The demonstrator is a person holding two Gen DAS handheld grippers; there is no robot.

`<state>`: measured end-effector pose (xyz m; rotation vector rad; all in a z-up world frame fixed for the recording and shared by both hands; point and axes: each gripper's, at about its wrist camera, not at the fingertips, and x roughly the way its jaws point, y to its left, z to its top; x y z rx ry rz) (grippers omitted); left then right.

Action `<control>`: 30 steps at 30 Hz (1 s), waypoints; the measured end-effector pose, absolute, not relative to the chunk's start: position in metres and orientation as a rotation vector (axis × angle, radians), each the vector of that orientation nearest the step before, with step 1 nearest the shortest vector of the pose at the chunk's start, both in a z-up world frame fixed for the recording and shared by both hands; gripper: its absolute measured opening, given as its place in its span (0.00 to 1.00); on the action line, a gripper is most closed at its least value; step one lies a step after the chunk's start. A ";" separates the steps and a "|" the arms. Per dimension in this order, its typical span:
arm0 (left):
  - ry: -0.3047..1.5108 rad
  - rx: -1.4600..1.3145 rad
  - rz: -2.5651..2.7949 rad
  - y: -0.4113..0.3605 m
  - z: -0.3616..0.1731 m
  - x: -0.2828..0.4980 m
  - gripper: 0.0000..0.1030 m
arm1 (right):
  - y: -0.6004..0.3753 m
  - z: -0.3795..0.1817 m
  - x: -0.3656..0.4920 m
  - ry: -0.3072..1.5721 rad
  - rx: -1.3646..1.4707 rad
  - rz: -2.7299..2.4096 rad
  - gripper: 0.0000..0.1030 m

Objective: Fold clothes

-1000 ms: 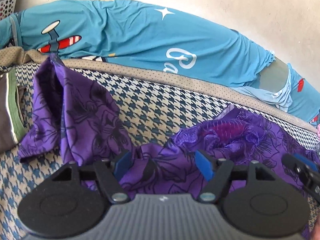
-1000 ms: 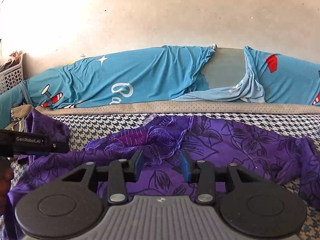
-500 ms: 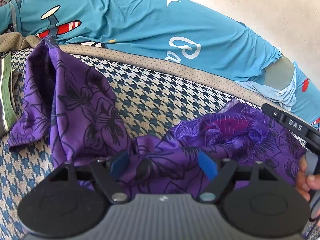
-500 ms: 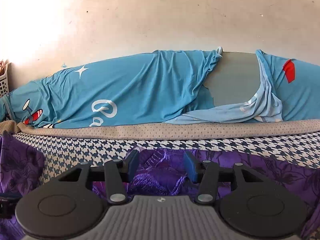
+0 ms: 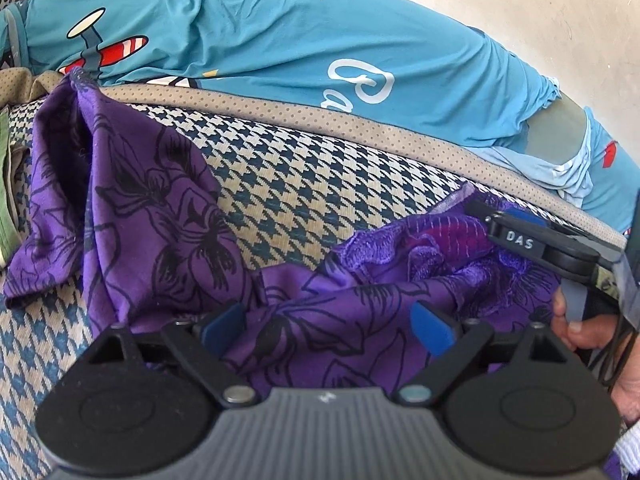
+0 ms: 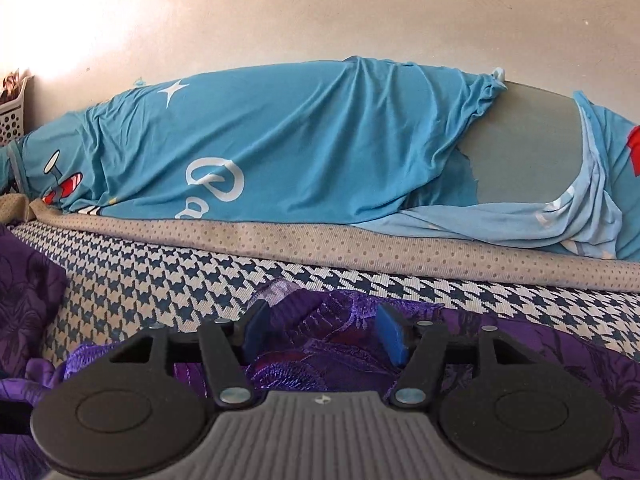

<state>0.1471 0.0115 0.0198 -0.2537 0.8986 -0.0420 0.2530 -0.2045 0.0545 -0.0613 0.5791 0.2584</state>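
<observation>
In the left wrist view, the purple dress lies rumpled across the checked cover, one end bunched up toward the blue sheet and the embroidered part heaped to the right. The left gripper stands wide open, its 2 blue pads on either side of a fold of purple cloth without pinching it. The right gripper reaches into the embroidered heap from the right, held by a hand.

In the right wrist view, the right gripper is also spread wide, low over the embroidered neckline, with cloth between the pads but none clamped. The dress runs off to both sides of the frame, and nothing about it looks folded flat here.

The risk, as a judgement: the fabric looks thin and slippery, so a shallow bite could slide off when lifted. Closing on the crumpled heap could also catch 2 or more layers at once, and the fold would come out twisted. Dragging may pull the checked cover along too.
</observation>
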 end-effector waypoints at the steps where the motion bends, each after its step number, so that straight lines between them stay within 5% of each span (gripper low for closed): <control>1: 0.899 -0.253 -0.042 0.011 0.020 0.147 0.89 | -0.203 0.052 0.254 0.585 -0.074 0.262 0.56; 6: 0.901 -0.250 -0.041 0.011 0.018 0.147 0.90 | -0.195 0.041 0.257 0.603 -0.146 0.281 0.55; 8: 0.900 -0.242 -0.040 0.009 0.018 0.147 0.91 | -0.193 0.042 0.257 0.607 -0.137 0.308 0.37; 16: 0.887 -0.235 -0.044 0.009 0.018 0.147 0.91 | -0.190 0.043 0.254 0.592 -0.118 0.317 0.14; 21: 0.889 -0.238 -0.049 0.009 0.017 0.147 0.92 | -0.196 0.054 0.256 0.601 -0.119 0.361 0.24; 23: 0.890 -0.234 -0.051 0.008 0.017 0.147 0.93 | -0.198 0.060 0.255 0.550 -0.151 0.353 0.46; 26: 0.893 -0.228 -0.051 0.006 0.016 0.148 0.94 | -0.199 0.061 0.261 0.545 -0.157 0.368 0.61; 30: 0.897 -0.220 -0.051 0.005 0.015 0.149 0.95 | -0.197 0.043 0.270 0.575 -0.189 0.367 0.63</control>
